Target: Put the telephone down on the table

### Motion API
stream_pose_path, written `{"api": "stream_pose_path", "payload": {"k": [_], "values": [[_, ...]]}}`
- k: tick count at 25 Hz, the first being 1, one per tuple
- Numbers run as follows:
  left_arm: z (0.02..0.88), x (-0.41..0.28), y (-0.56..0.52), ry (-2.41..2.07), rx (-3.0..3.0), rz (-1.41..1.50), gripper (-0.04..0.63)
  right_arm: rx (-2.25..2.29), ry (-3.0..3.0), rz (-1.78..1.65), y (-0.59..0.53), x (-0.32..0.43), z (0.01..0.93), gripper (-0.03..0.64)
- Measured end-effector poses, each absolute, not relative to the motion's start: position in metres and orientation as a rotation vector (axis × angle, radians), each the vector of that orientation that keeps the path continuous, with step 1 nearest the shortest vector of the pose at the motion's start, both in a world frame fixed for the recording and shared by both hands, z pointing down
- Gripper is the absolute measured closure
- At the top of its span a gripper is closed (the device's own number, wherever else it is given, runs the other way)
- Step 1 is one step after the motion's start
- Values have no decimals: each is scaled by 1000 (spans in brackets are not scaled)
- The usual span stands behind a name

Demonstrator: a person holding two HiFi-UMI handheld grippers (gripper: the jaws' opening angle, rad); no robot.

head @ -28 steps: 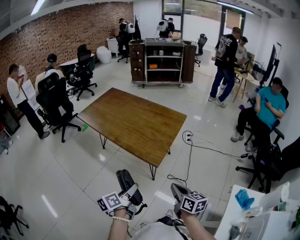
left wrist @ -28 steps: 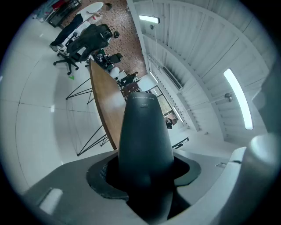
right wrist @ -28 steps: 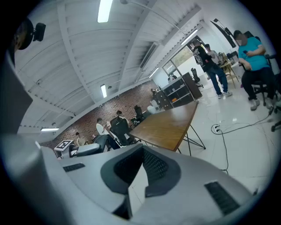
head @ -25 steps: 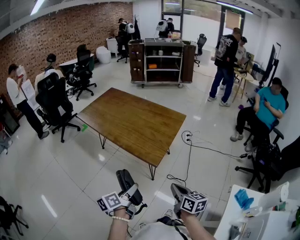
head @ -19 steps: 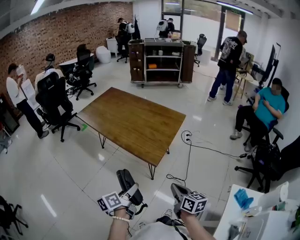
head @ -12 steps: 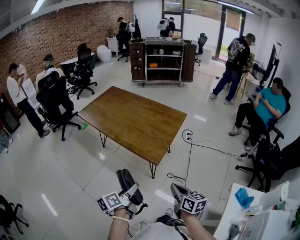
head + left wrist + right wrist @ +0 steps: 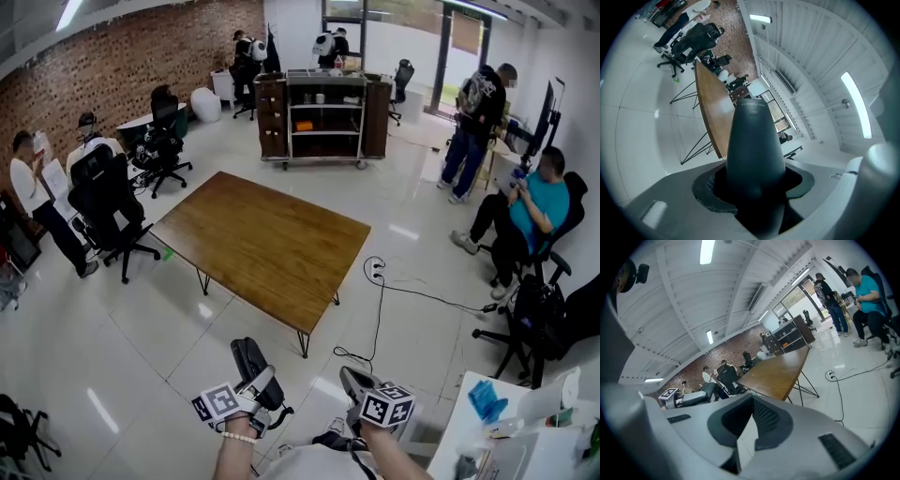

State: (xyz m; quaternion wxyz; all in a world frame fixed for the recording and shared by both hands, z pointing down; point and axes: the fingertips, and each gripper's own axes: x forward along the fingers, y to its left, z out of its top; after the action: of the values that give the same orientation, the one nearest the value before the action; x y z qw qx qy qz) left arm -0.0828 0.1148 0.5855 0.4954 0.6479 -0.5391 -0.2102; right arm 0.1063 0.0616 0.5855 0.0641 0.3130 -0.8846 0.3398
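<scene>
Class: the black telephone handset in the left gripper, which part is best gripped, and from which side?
Grip the telephone handset near one end, jaws across its narrow sides, coming in along its length, as the left gripper holds it. It is long and slim, so most should stay free to lay on the table.

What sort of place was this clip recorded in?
Probably an open-plan office or lab workspace: a brick wall lined with wheeled office chairs, a bare wooden table in the middle of a tiled floor, and a dark shelf unit at the back.
</scene>
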Motion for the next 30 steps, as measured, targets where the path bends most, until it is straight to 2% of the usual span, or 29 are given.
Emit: {"api": "stream_pose_path", "payload": {"k": [14,30], "values": [[577,-51,48,-1319,1575,-543,314,915,-2684,1074,-6,141,597,617],[592,-74,-10,-1275,1555,-534,314,939,-2632,1096,-56,114,610,617]]}}
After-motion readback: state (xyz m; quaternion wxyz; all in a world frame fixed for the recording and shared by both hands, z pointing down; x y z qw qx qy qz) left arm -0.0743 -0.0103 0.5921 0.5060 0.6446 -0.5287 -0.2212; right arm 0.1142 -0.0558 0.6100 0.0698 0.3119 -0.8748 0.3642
